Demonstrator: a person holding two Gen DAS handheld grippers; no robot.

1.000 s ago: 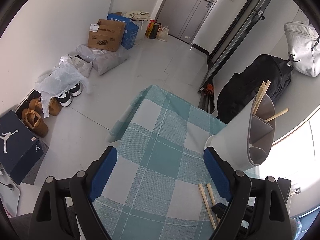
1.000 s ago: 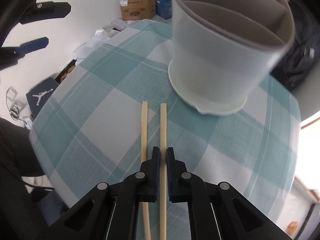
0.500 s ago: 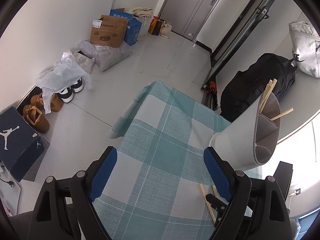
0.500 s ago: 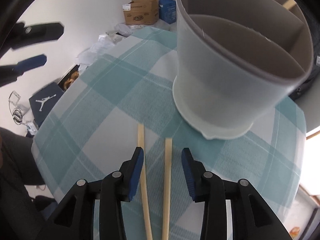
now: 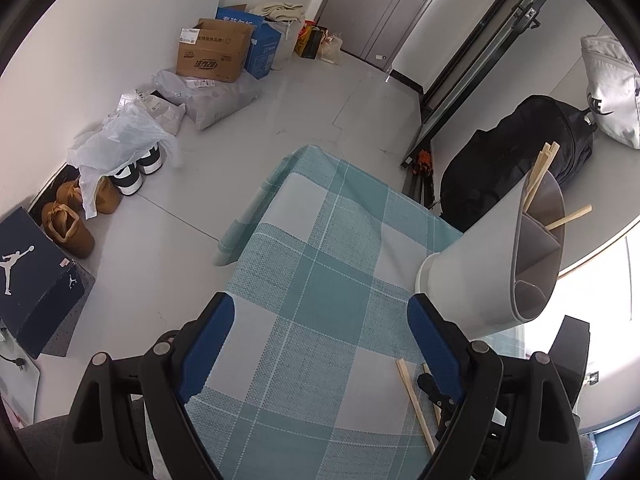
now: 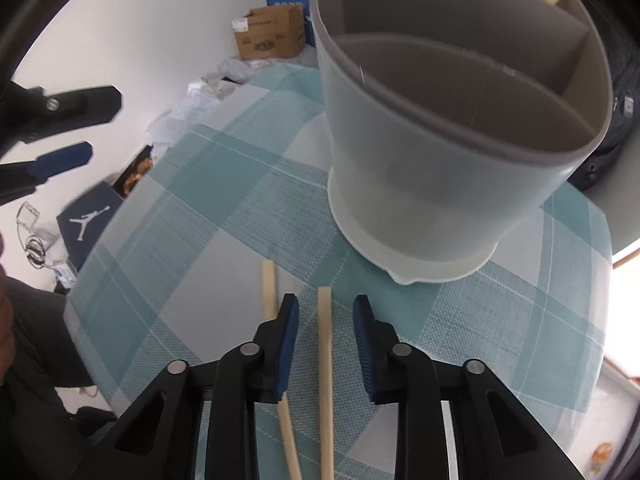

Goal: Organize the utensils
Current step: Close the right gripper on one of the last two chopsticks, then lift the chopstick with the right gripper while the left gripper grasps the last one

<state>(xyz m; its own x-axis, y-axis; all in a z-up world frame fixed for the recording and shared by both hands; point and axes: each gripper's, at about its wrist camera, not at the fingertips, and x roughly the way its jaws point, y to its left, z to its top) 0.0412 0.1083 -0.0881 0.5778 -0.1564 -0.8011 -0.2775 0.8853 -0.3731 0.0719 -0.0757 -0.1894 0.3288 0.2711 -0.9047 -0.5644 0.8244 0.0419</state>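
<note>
Near the divided utensil holder [image 6: 452, 128], two chopsticks [image 6: 325, 364] are lying on the counter [image 6: 192, 208]; one is being straddled by the released right tongs [image 6: 325, 320], seemingly for pickup. Left tongs [image 5: 320, 320] are being held released, idle.

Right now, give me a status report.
Right gripper open, straddling one chopstick. Left gripper open, empty. Second chopstick outside the fingers. Utensil holder close ahead.
</note>
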